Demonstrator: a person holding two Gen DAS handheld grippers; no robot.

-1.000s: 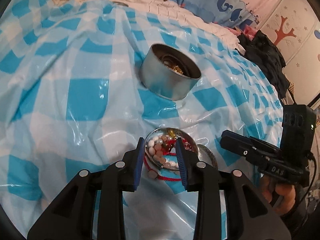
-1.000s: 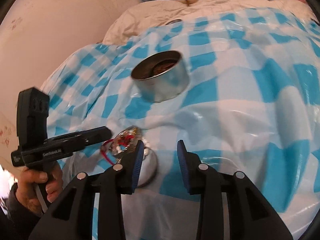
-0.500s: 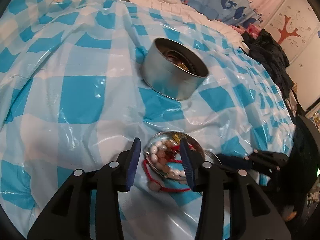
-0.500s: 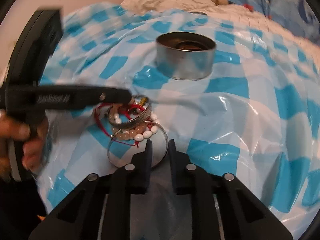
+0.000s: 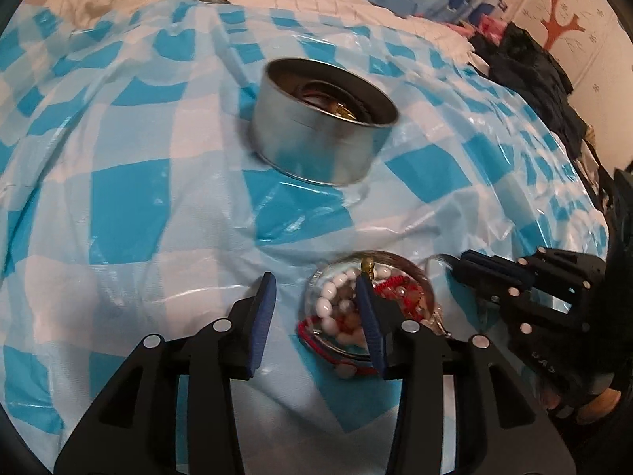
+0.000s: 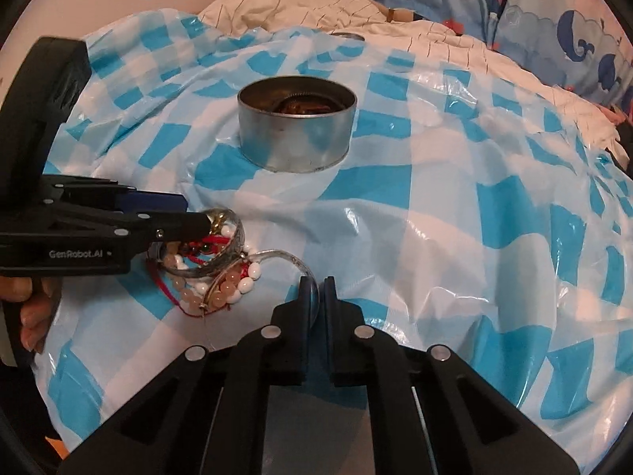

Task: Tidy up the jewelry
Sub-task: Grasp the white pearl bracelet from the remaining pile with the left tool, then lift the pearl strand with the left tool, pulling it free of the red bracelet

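Note:
A pile of white and pink beads on red cord (image 5: 336,304) lies under a clear round shell on the checked sheet. My left gripper (image 5: 314,277) hovers over it with its jaws closing. Only bare cloth shows between them, and its right finger covers part of the pile. In the right wrist view the left gripper (image 6: 190,213) comes in from the left, its tip at a gold piece on the beads (image 6: 221,289). My right gripper (image 6: 315,283) is shut on the rim of a second clear shell (image 6: 277,257) beside the pile. A round metal tin (image 5: 316,146) with jewelry inside stands farther back.
A blue and white checked plastic sheet (image 5: 118,198) covers a bed. White quilt and whale-print bedding (image 6: 554,19) lie behind it. Dark clothes (image 5: 526,63) are heaped at the far right. A hand (image 6: 31,308) holds the left gripper's handle.
My right gripper has closed onto the clear shell's rim. My left gripper has shifted left, so the bead pile now sits under its right finger instead of between the fingers.

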